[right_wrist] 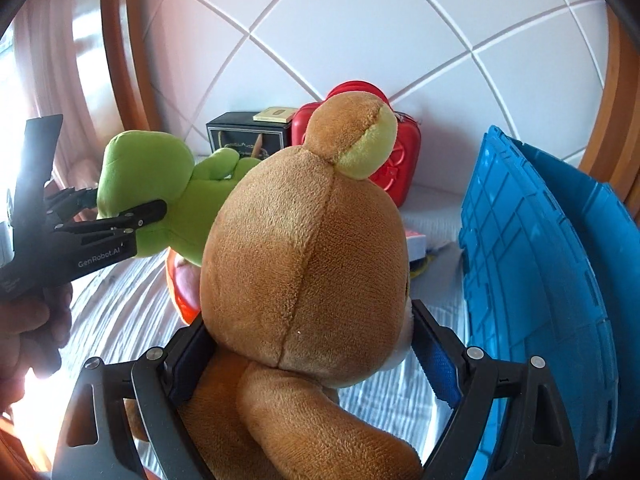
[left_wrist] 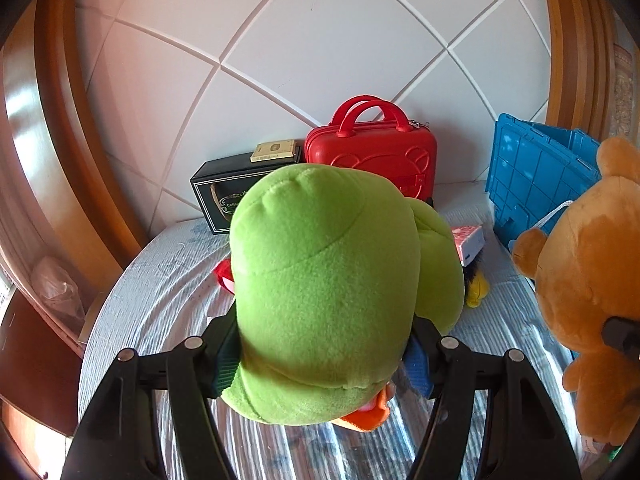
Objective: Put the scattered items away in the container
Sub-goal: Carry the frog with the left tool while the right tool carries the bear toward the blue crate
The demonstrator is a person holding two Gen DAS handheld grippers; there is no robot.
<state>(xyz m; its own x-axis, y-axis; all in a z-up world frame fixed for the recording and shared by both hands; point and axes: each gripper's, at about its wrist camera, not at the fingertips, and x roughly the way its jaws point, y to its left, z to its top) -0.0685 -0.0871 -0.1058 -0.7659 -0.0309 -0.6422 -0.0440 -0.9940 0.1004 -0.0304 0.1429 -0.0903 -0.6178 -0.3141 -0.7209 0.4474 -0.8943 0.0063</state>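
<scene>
Fuzzy green plush (left_wrist: pixel 324 280) fills the left jaws; right jaws clamp a velvety brown bear (right_wrist: pixel 304 248).

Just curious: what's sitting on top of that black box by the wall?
A small beige packet lies flat on the black box. Its print is too small to read; the green plush hides the box's right end.

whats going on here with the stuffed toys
A person is tidying toys, holding a gripping tool in each hand. The left tool is clamped on a green plush toy, lifted above the striped cloth. The right tool is clamped on a brown teddy bear, next to the blue crate at the right. Neither toy is in the crate yet. A red case and a black box stand by the wall.
</scene>
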